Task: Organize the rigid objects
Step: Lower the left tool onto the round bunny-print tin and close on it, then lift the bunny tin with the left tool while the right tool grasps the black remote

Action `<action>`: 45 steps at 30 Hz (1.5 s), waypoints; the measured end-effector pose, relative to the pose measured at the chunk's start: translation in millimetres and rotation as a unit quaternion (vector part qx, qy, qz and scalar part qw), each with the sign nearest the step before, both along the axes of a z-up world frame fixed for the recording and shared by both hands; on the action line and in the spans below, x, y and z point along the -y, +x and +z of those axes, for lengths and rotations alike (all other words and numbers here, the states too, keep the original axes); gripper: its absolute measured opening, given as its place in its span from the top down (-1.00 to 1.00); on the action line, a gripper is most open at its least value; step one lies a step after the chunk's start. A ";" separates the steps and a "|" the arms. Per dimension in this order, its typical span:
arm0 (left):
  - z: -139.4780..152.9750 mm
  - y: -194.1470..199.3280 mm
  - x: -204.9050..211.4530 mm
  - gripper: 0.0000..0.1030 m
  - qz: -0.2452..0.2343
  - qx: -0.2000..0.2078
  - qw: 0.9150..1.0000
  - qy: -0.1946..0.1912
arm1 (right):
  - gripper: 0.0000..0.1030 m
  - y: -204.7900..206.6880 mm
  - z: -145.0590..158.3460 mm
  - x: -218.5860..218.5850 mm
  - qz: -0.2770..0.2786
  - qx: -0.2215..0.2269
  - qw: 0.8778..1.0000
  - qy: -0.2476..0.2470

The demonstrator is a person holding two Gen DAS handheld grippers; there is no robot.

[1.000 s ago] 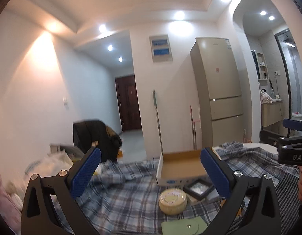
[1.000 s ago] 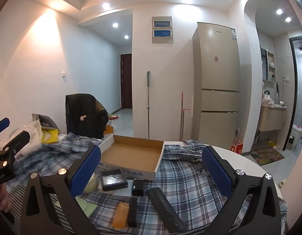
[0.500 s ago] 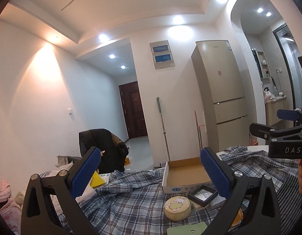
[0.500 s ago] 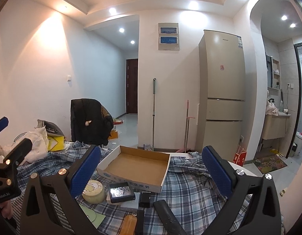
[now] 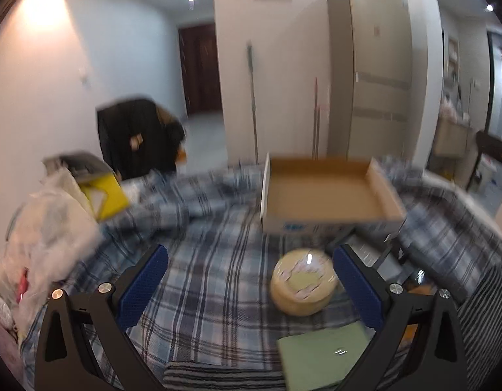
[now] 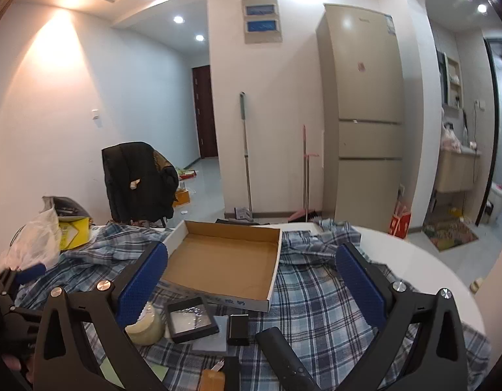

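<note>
An empty cardboard box lies open on the plaid cloth. In front of it sit a round cream tin, a black framed case, a small black box, a black remote, an orange item and a green card. My left gripper is open and empty, the tin just inside its right finger. My right gripper is open and empty above the items.
A white plastic bag and a yellow box lie at the table's left. The white round table edge shows at right. A chair with a dark jacket, a fridge and mops stand beyond.
The left gripper has tipped down and moved closer to the table, bringing the tin between its fingers. The right gripper has dipped slightly toward the box and items.
</note>
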State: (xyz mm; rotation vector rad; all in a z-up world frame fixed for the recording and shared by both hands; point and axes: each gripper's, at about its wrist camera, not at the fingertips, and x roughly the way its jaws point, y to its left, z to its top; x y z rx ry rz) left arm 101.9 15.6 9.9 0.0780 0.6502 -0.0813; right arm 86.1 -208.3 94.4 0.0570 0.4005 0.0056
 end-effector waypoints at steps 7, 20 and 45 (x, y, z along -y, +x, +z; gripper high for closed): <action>-33.4 36.0 30.6 -0.69 -0.129 -0.123 0.984 -0.025 | -0.99 23.1 -34.5 30.2 -0.033 -0.060 0.998 0.016; -77.0 69.3 56.8 -0.69 -0.098 -0.193 0.976 0.027 | -0.99 22.9 -31.9 54.8 -0.043 -0.074 0.995 0.048; 25.3 -58.3 7.9 -0.47 -0.060 0.042 0.997 -0.026 | -0.70 1.3 -62.6 49.9 0.048 -0.213 0.973 -0.071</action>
